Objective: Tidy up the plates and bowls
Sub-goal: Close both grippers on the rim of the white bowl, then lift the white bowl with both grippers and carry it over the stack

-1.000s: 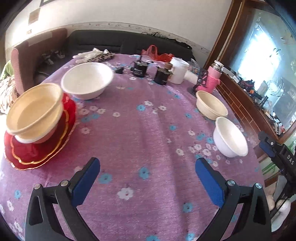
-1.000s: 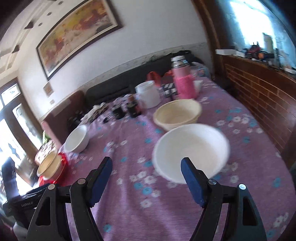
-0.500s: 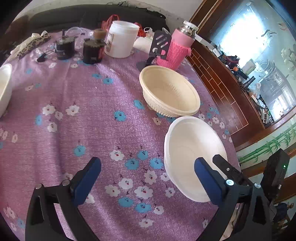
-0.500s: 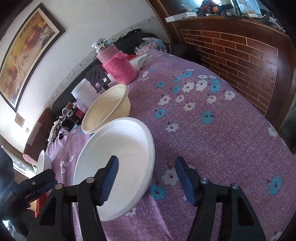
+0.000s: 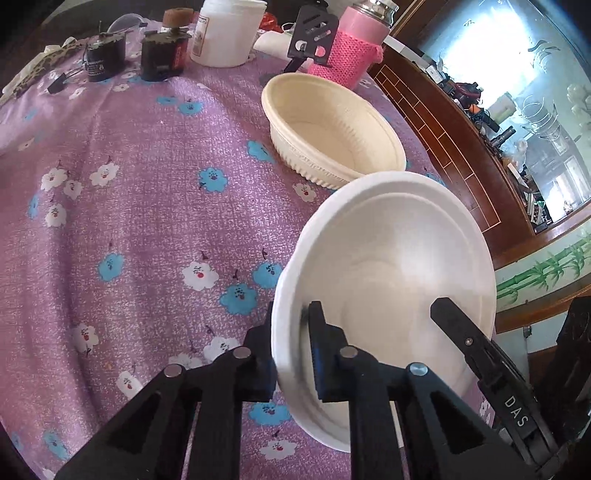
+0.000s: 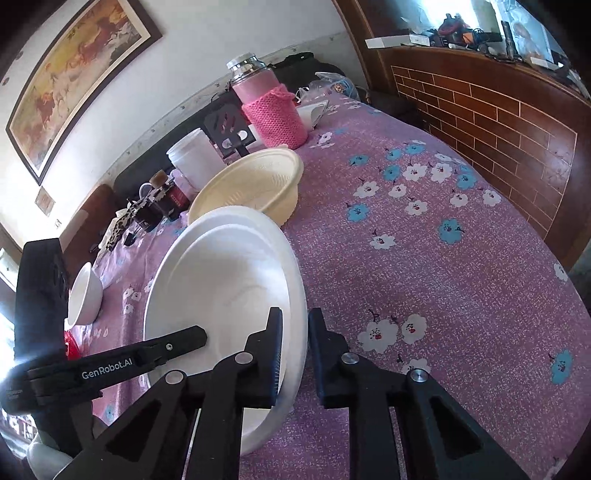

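Both grippers clamped on the white bowl (image 5: 391, 280): left gripper (image 5: 291, 354) on its left rim, right gripper (image 6: 295, 354) on the opposite rim, bowl tipped at the near table edge. Risk: thin rim could flex or slip if the hands pull unevenly, and a swing could clip the cream bowl (image 5: 332, 129) just behind. Purple floral tablecloth (image 5: 147, 206) may drag. Beyond: pink-sleeved flask (image 6: 271, 109), white tub (image 5: 227, 31), brick-pattern cabinet (image 6: 498, 122), framed painting (image 6: 74, 74).

We see open tablecloth (image 5: 129, 221) left; cream bowl (image 5: 332, 129) just beyond, jars (image 5: 162, 55) and thermos (image 5: 354, 44) crowd far edge.
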Demonstrator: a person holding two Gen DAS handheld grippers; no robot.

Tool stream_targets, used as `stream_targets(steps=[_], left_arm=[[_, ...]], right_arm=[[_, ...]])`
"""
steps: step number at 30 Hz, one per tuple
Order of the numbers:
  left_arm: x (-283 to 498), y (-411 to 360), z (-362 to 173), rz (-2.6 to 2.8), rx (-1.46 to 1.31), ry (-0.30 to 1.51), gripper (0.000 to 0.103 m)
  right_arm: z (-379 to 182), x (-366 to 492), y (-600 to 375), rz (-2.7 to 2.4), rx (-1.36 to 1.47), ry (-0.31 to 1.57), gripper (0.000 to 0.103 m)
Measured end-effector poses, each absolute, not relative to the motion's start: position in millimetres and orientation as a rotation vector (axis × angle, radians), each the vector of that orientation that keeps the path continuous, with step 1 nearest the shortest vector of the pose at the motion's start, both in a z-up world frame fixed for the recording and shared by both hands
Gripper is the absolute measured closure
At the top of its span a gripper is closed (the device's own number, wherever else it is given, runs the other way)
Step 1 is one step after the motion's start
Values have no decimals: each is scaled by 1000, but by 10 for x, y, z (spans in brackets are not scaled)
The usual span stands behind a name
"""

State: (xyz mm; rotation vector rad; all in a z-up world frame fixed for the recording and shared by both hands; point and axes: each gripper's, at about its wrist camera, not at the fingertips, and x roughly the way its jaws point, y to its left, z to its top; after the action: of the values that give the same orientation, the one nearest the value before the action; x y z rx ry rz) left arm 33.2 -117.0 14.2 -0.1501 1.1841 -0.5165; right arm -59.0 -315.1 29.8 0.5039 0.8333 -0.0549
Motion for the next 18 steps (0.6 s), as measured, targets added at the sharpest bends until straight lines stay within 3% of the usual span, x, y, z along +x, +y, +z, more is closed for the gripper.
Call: stream_targets(steps=[18], left_arm=[[-272,572,950,-326,-363,875,89]], right_arm=[[898,-428,-1715,234,388,812,88]])
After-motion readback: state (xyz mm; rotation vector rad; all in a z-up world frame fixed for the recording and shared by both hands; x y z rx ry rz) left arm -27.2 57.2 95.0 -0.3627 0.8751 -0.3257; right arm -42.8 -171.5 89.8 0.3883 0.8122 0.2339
